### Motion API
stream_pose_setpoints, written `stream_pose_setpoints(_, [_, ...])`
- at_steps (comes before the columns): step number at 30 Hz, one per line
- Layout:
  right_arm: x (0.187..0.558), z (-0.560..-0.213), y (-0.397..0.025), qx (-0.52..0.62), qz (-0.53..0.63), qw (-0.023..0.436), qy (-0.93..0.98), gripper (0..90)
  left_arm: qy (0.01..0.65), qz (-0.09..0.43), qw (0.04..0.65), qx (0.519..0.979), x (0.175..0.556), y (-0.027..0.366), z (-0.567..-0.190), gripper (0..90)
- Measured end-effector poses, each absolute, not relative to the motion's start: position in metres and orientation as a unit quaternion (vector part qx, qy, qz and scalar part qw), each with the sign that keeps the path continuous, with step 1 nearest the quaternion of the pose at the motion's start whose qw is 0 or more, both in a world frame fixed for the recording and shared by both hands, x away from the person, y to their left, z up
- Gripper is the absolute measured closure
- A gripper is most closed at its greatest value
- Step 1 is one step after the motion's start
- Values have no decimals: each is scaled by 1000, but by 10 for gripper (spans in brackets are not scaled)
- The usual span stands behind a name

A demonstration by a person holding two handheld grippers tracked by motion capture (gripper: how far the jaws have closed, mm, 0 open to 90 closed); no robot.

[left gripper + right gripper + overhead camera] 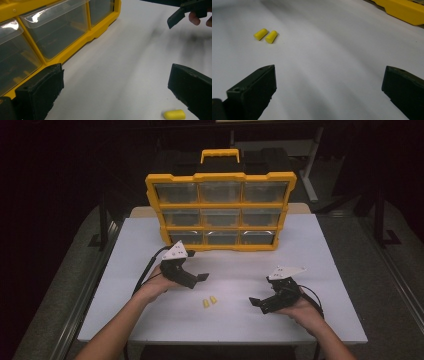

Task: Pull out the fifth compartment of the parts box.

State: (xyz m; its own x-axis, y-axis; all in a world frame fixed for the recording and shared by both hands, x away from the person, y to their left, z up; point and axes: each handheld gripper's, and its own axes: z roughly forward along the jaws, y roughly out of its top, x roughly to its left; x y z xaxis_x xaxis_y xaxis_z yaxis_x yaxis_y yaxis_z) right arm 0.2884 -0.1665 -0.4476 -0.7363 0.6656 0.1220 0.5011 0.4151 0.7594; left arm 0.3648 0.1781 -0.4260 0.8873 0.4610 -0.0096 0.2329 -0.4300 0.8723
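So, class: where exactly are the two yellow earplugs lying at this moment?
In the high view, the yellow earplugs lie side by side on the white table, between the left gripper and right gripper, in front of the yellow drawer organizer.

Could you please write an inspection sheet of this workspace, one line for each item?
Surface: white table, bare in front.
Job's things: two yellow earplugs side by side between the grippers; yellow drawer organizer upright at the back, drawers closed.
Clutter: nothing seen.
Grippers: left gripper open, holding nothing; right gripper open, holding nothing.
Cables: black cable trails from the left gripper; another from the right.
Surroundings: dark room, grey floor.
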Motion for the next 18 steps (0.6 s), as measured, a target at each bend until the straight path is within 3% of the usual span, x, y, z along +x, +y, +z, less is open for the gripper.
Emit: stream_pose_setpoints(18, [289, -448, -166, 348, 413, 98, 836, 0, 210, 119, 503, 830, 376, 170, -424, 0])
